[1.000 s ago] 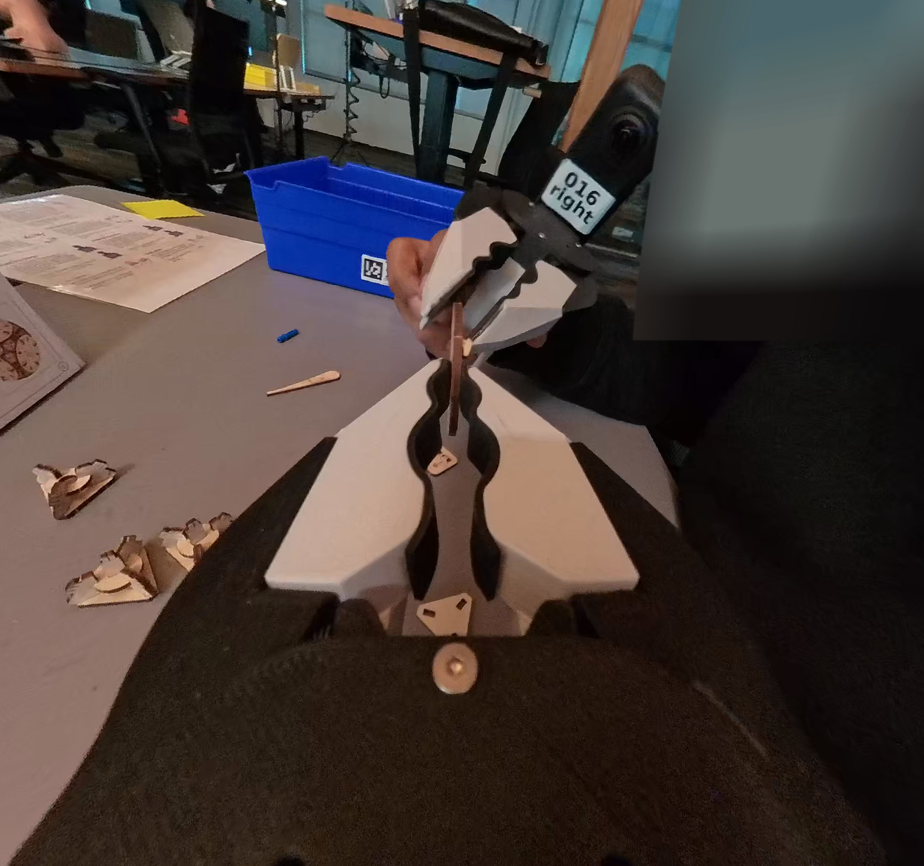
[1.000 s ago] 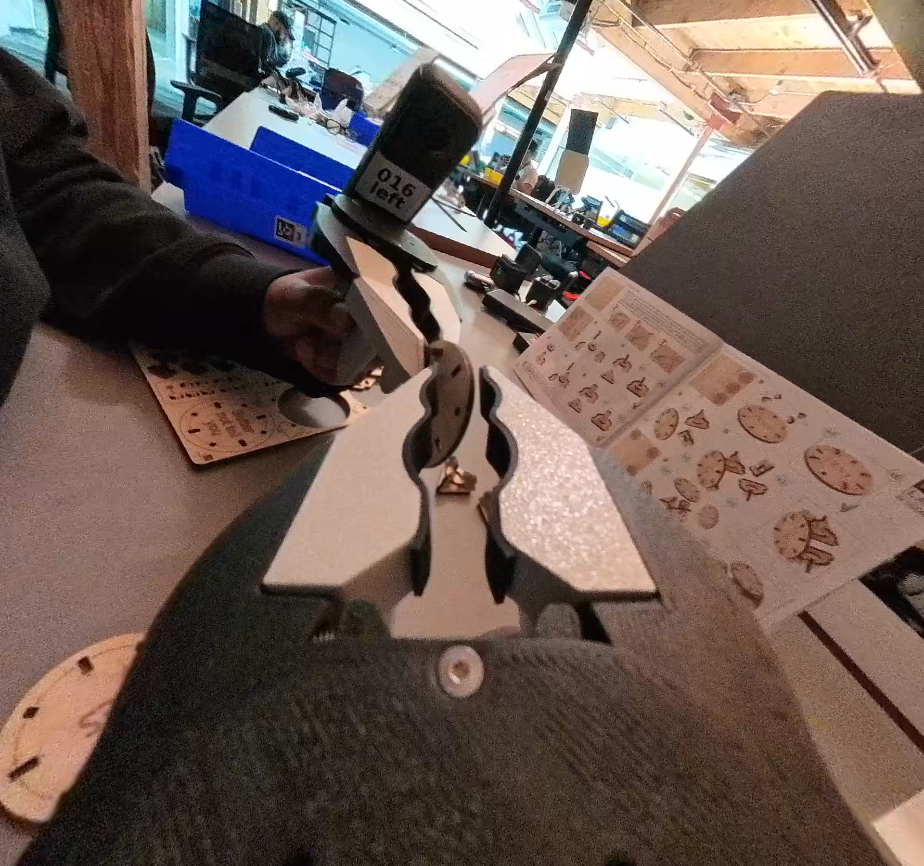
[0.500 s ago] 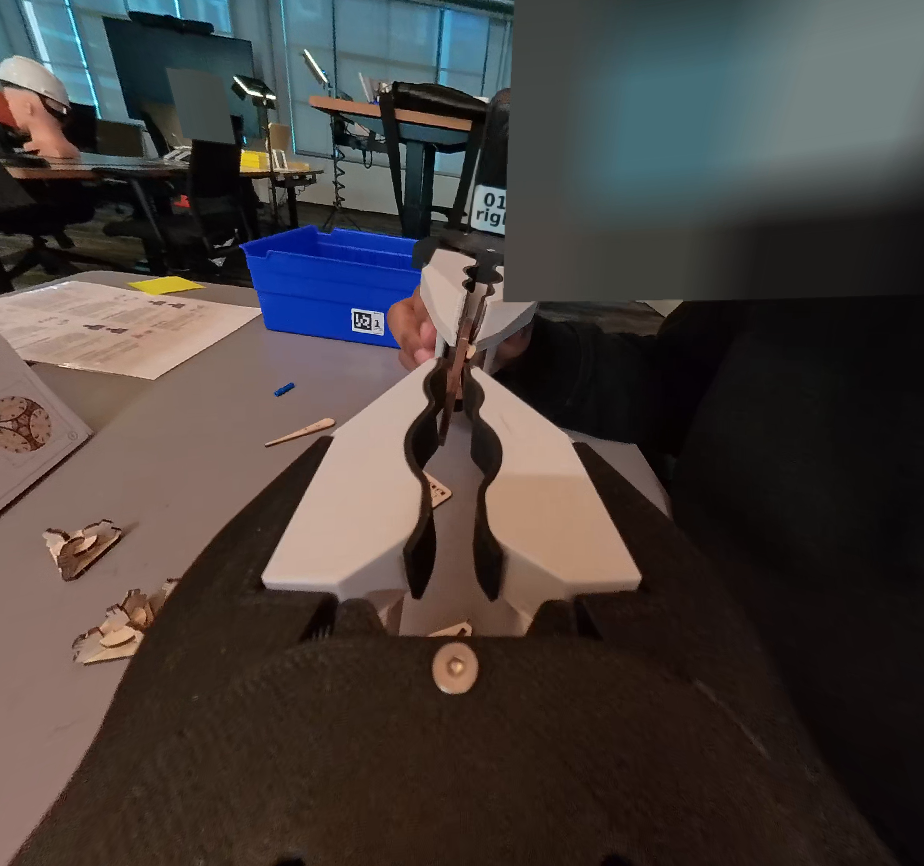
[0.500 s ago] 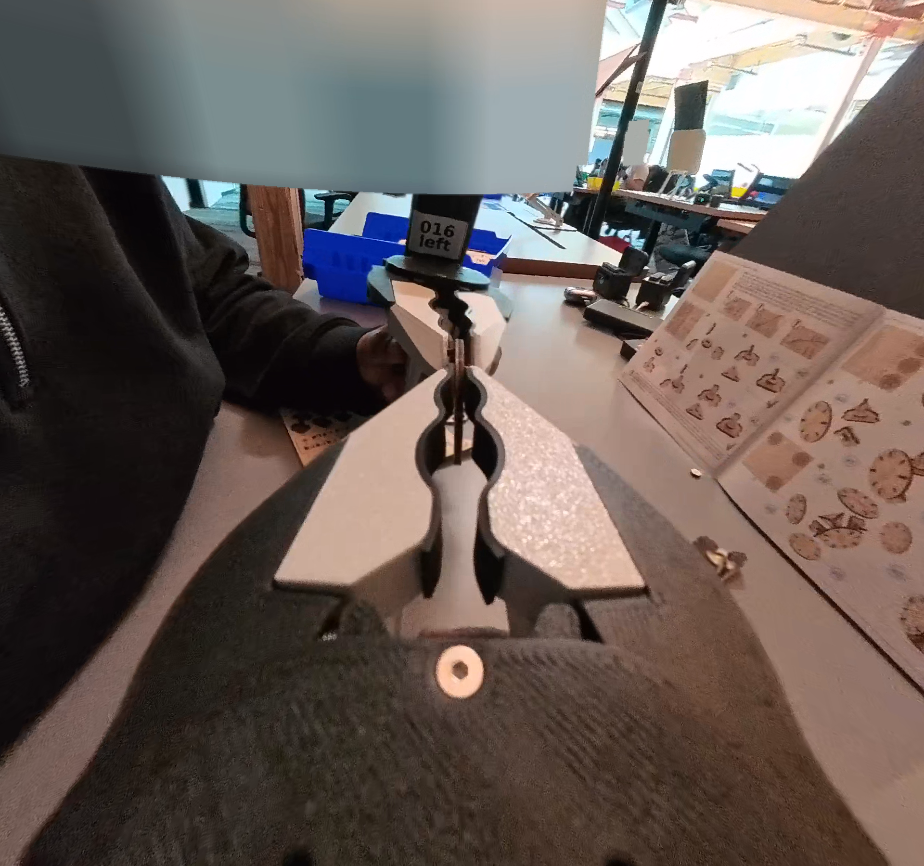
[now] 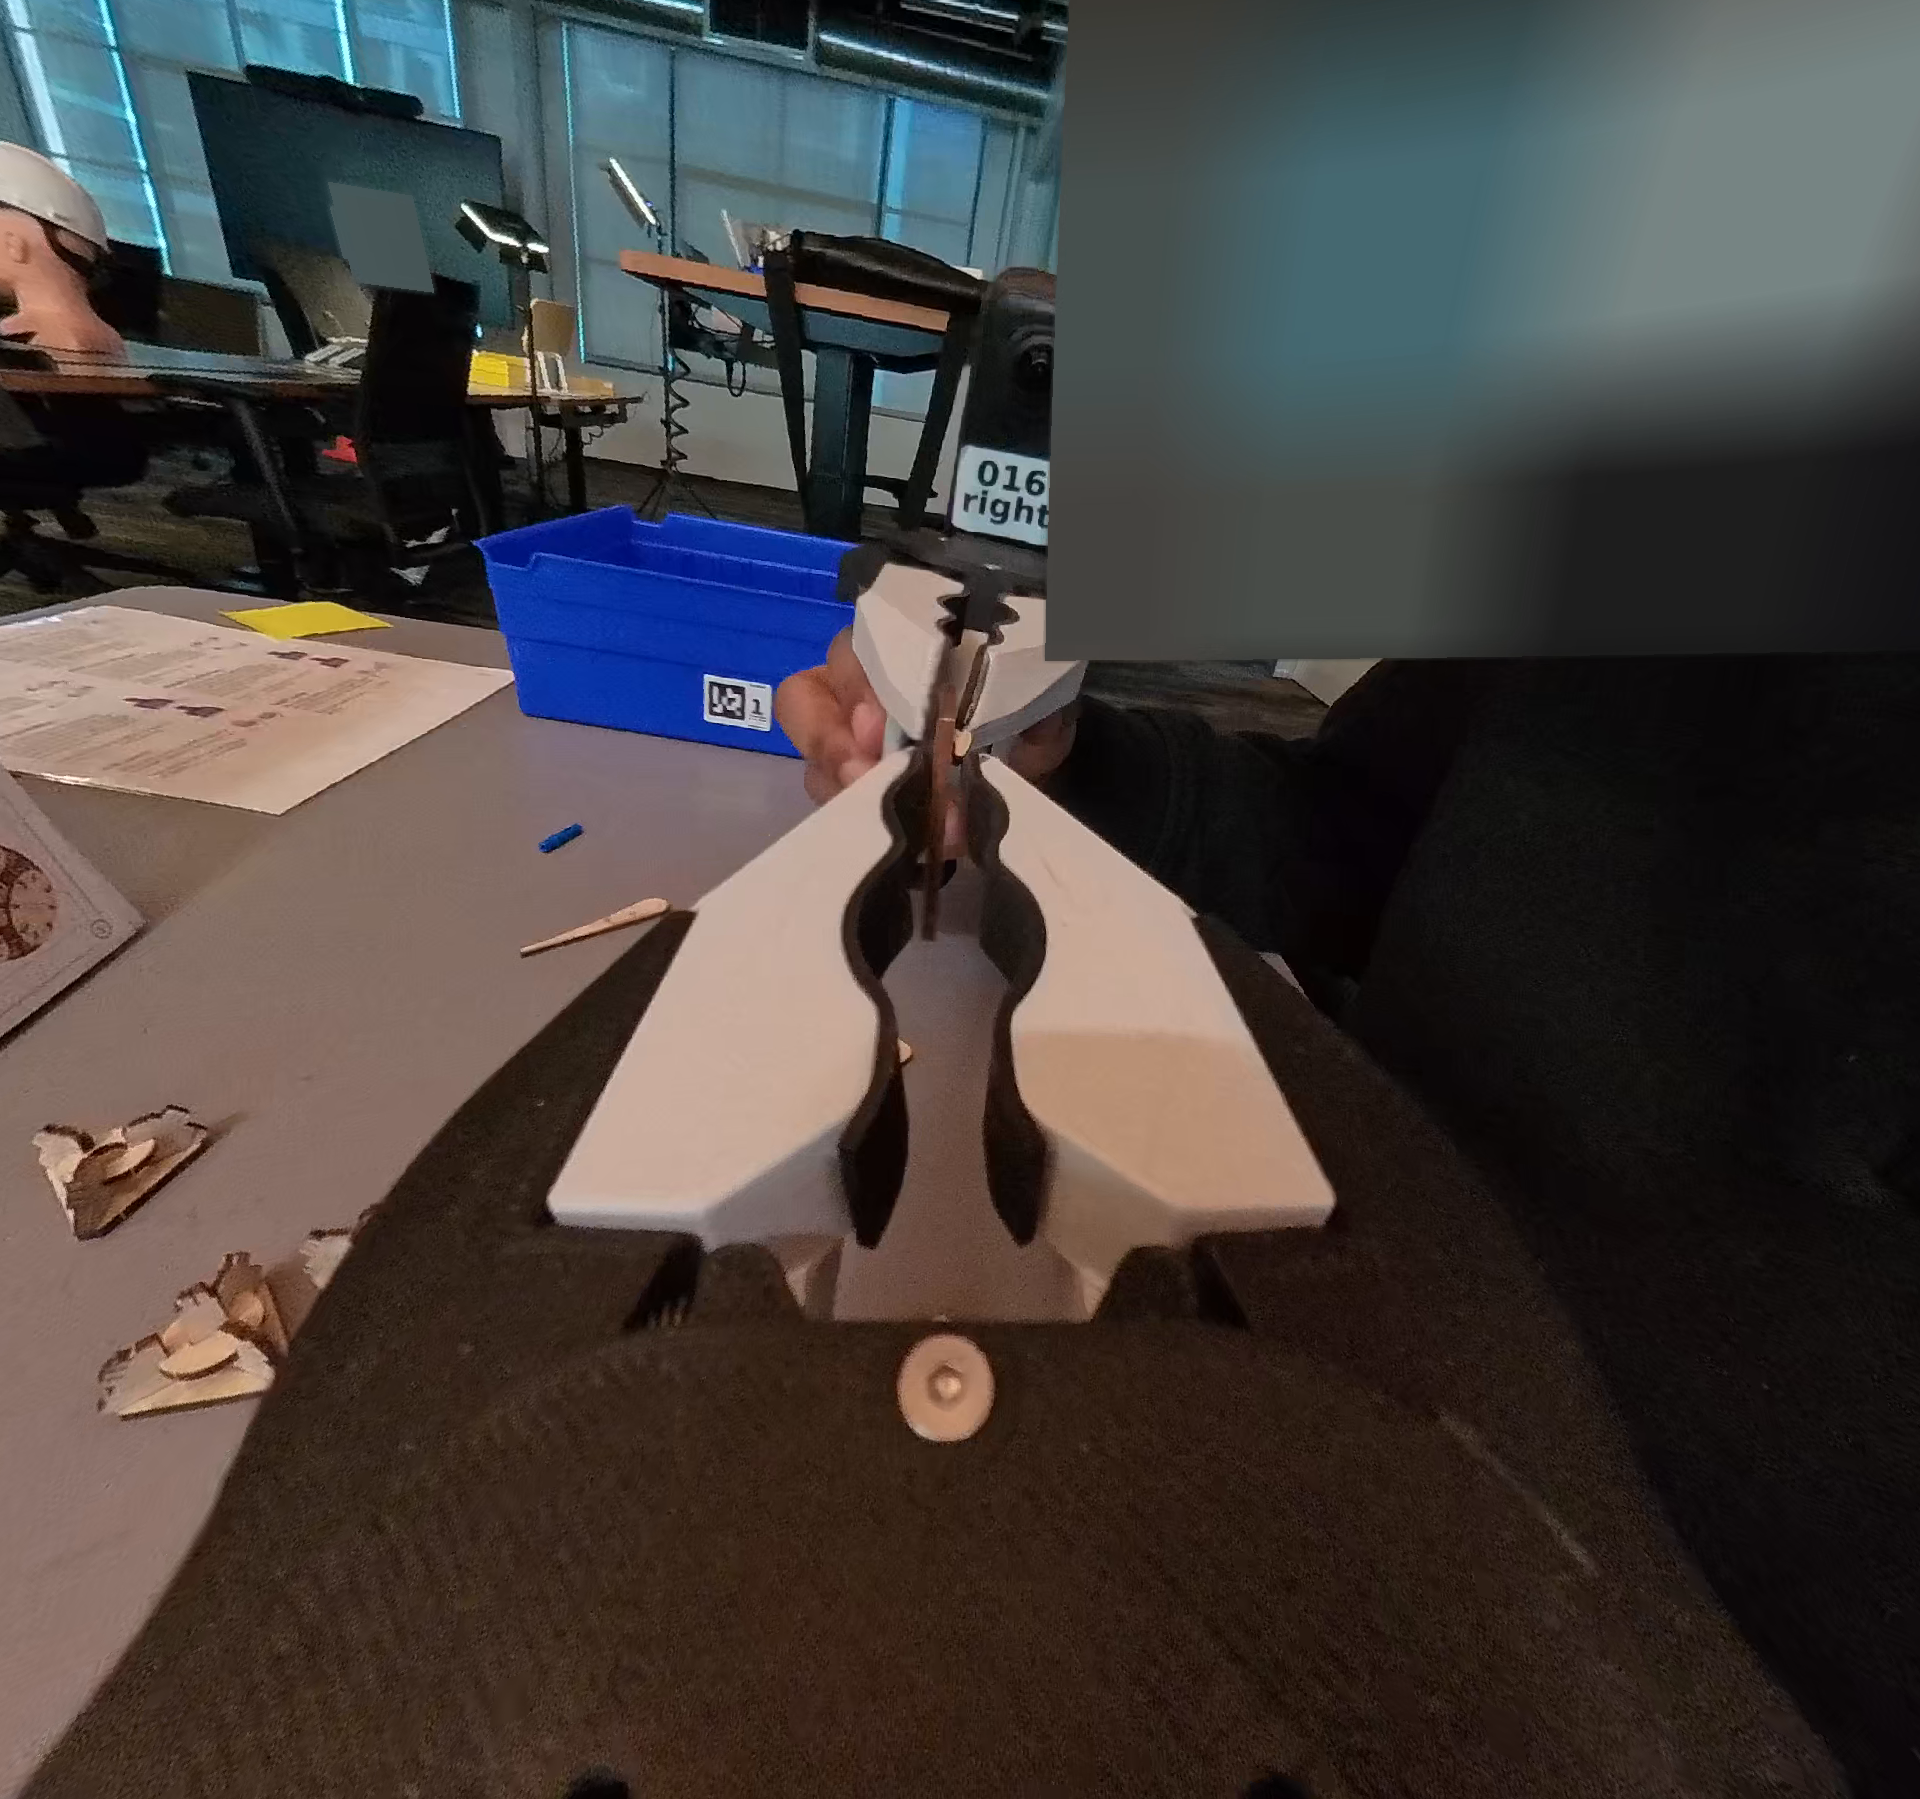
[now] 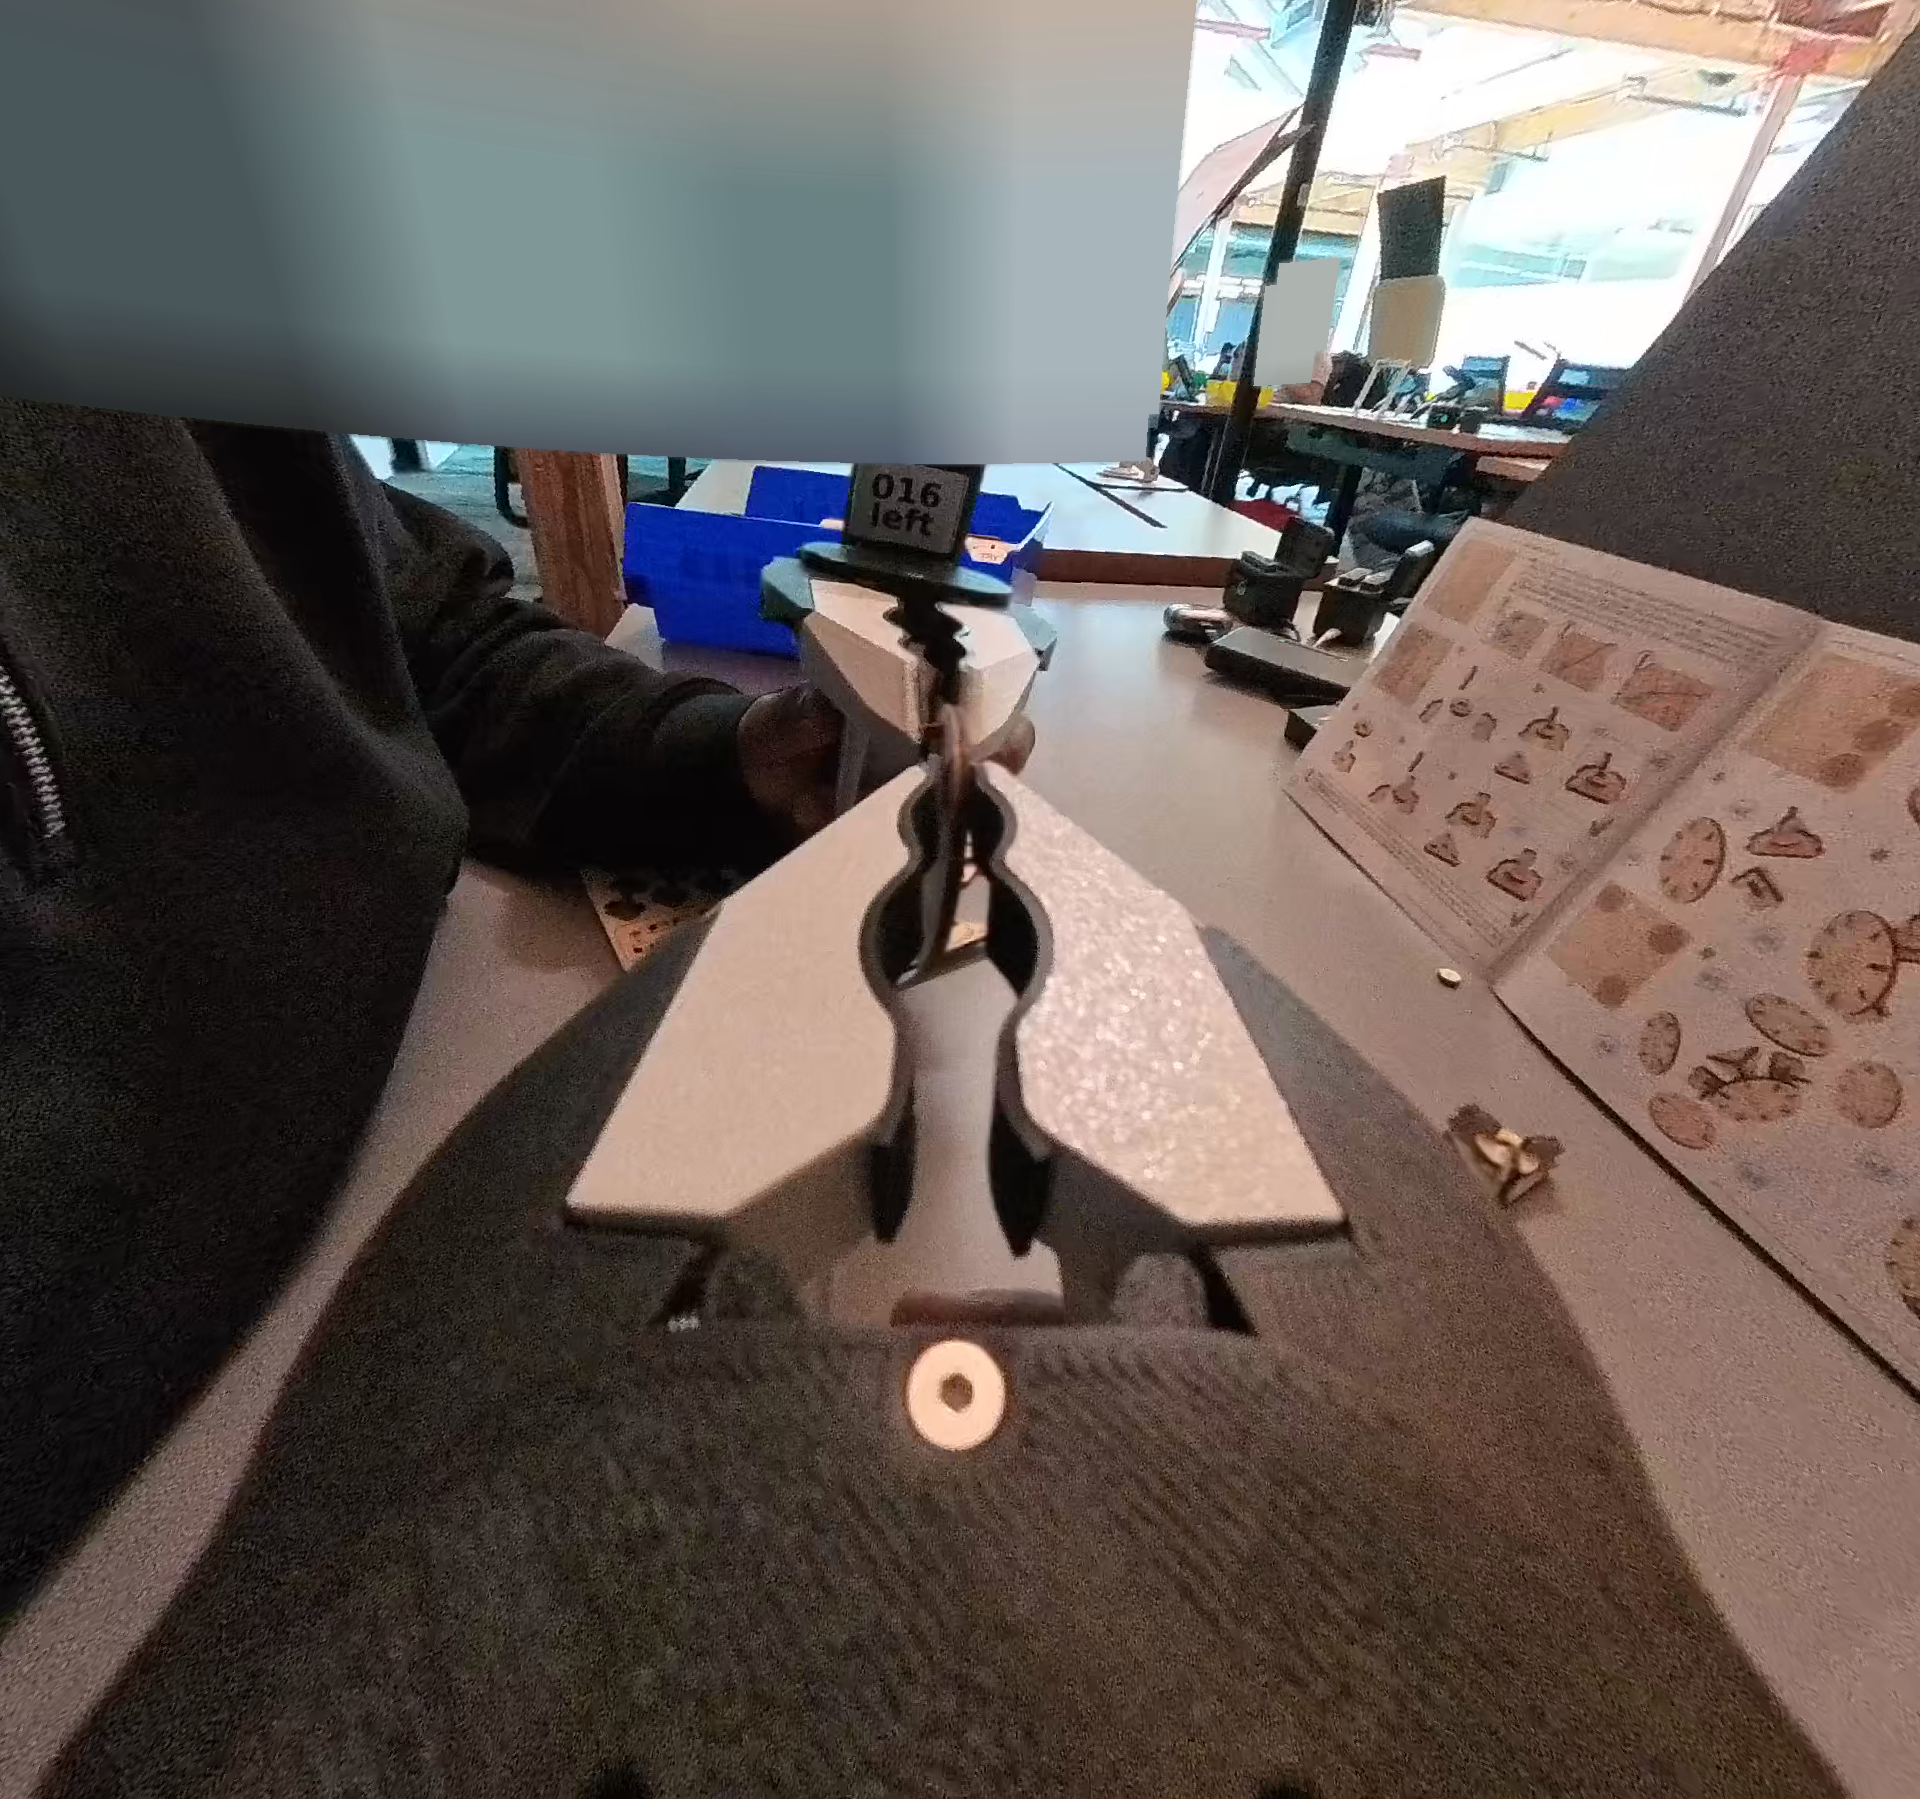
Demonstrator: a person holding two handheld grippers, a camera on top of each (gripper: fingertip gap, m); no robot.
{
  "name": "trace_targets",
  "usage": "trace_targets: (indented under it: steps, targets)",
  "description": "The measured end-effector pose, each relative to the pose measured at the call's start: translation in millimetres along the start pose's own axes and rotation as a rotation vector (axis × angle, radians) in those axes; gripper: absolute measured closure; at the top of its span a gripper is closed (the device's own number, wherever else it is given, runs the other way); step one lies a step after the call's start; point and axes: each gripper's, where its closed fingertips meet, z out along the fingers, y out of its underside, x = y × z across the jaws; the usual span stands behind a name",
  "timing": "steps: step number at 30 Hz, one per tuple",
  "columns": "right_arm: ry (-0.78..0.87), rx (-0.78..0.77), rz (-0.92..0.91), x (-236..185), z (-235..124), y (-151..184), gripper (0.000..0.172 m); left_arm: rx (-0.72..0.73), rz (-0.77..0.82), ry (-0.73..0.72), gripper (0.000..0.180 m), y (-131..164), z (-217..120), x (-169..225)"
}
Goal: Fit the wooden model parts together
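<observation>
Since the earlier frame, your right gripper [image 6: 948, 793] has clenched the thin wooden disc [image 5: 932, 856], edge-on at centre frame; left gripper [image 5: 940, 783] grips it opposite, tips meeting.

We found the two grippers tip to tip, with no passage between the left gripper [image 5: 940, 783] and the right gripper [image 6: 948, 793]. A blue bin [image 5: 665, 627] blocked the far side. Open table [image 5: 395, 876] lay left, broken by a wooden stick [image 5: 597, 928] and small wooden parts [image 5: 114, 1162].
</observation>
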Motion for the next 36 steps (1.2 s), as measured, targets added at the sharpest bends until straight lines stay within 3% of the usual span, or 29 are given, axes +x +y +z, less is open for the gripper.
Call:
trace_targets:
  steps: [4,17,36]
  targets:
    - [0.058,0.042,-0.044,2.4,1.0,-0.4,0.166,-0.017,-0.001,0.005,0.178,1.8,-0.3,0.2]
    - [-0.089,0.061,0.159,-7.4,4.6,-3.8,0.171,0.000,-0.036,0.067,0.178,2.6,1.7,8.4]
    - [-0.106,0.048,0.229,-8.3,8.4,-4.4,0.171,0.076,-0.108,0.110,0.176,-4.1,0.1,10.3]
